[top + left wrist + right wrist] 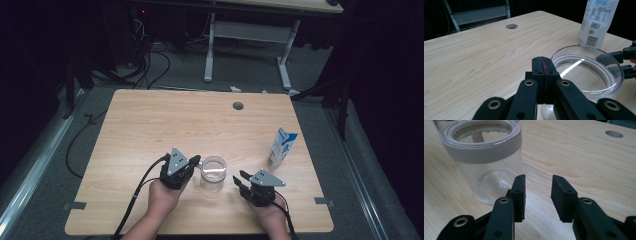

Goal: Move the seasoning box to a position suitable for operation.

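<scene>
A clear glass jar (213,173) with a pale band under its rim stands upright near the table's front edge, apparently holding nothing. My left gripper (195,162) sits against its left side. Its jaws (543,60) are pressed flat together just short of the jar's rim (586,72), and nothing shows between them. My right gripper (241,176) waits to the right of the jar, open, with bare tabletop between its pads (539,178). From there the jar (486,157) lies ahead and to the left, apart from the fingers.
A white and blue carton (282,146) stands upright near the table's right edge, beyond the jar (599,20). The wooden table (150,125) has a round cable hole (238,106) at its far side. Another desk's legs and cables are on the floor behind.
</scene>
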Demonstrator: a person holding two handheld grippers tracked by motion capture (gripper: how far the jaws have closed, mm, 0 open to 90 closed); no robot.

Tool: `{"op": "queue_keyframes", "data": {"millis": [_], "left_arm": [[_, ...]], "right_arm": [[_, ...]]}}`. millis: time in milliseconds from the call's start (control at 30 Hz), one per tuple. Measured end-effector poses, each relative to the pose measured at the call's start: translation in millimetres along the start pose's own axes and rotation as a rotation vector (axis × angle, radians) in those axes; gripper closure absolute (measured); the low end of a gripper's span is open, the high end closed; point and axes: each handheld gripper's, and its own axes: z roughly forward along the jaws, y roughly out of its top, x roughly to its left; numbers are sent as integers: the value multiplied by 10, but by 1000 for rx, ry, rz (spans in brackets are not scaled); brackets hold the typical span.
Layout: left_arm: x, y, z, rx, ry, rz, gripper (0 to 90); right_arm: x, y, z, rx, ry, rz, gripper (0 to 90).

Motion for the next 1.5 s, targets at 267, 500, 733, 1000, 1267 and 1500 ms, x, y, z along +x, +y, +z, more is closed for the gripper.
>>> {"op": "queue_keyframes", "data": {"millis": [267,500,733,1000,1267,1500], "left_arm": [[-1,-11,-1,-5,2,-5,900],[18,-27,6,0,3,-10,900],[17,-28,10,-4,2,-14,900],[21,-28,11,-4,1,-17,900],[27,-37,9,-10,-4,-21,900],[44,-46,-7,-15,-10,-21,900]], "right_arm": [[2,4,-1,-3,1,-1,654],[5,9,-4,-8,1,0,665],[31,68,-41,-40,1,-4,788],[123,224,-104,-106,28,-39,900],[224,289,-65,-111,69,-43,900],[252,340,-59,-123,77,-43,900]]}}
